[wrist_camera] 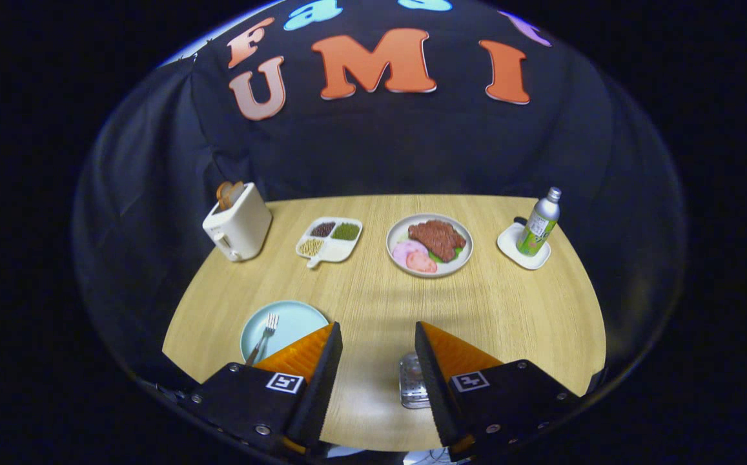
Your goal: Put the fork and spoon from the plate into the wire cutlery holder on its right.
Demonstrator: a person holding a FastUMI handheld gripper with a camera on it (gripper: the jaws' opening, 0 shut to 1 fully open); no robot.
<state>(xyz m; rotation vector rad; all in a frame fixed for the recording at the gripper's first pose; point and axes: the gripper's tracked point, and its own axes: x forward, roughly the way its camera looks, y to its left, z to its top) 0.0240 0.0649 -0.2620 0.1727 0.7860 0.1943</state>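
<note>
The gripper (376, 352) hangs spread wide over bare table (373, 303). At twelve o'clock the wood lies free up to the meat plate (429, 244); the blue plate (283, 326) crowds ten o'clock, the wire holder (413, 384) four o'clock.

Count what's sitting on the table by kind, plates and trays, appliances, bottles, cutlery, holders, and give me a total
Plates and trays: 4: blue plate, meat plate, divided tray, white coaster dish
Appliances: 1: toaster
Bottles: 1: bottle
Cutlery: 1: fork
Holders: 1: wire holder
Total: 8
Gripper open.

Along the table's (373, 303) far edge you see a toaster (237, 223), a divided dish (329, 240), a steak plate (429, 245) and a bottle (540, 223).
</note>
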